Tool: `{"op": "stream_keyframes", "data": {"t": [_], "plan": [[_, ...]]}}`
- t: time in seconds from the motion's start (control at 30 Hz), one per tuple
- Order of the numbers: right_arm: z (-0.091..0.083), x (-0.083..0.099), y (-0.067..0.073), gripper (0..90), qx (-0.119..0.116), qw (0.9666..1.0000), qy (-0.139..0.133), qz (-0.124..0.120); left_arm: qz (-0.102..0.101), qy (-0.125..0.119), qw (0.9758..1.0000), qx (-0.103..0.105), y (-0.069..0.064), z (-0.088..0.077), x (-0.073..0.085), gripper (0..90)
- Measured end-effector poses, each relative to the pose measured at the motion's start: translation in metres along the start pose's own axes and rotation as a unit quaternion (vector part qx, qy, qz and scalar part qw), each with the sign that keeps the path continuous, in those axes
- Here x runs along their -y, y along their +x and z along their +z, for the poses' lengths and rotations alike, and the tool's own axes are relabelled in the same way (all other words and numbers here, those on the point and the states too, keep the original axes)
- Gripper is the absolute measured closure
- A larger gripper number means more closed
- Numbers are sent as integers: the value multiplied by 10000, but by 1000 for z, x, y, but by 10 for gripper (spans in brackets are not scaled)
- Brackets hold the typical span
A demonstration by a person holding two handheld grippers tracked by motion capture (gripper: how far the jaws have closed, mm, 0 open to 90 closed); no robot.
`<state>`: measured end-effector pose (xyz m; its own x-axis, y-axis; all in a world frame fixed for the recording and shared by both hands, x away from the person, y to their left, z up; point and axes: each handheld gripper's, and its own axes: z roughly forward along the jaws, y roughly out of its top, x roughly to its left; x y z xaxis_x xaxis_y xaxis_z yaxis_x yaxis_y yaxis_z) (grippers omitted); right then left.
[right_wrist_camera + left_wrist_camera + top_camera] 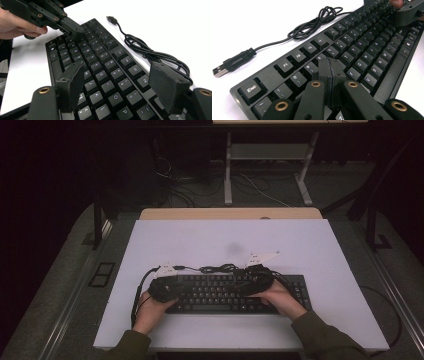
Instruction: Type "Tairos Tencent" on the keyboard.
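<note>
A dim lab or office: white table, desk frame and floor cables behind
</note>
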<state>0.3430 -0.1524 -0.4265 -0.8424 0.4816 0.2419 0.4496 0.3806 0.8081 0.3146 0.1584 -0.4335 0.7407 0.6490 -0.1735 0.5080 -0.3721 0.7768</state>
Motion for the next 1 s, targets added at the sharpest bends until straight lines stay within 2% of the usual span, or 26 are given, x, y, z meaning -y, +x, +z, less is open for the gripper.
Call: {"op": "stream_keyframes", "data": {"t": [0.37, 0.57, 1.0], "plan": [[2, 0, 0, 283, 10, 10000, 19, -47, 17, 51, 10000, 70, -2, 8, -3, 890], [3, 0, 0, 283, 15, 10000, 28, -57, 95, 101, 9999, 103, -3, 12, -3, 890], [3, 0, 0, 283, 13, 10000, 39, -61, 93, 144, 9998, 63, -3, 13, -2, 890]]}}
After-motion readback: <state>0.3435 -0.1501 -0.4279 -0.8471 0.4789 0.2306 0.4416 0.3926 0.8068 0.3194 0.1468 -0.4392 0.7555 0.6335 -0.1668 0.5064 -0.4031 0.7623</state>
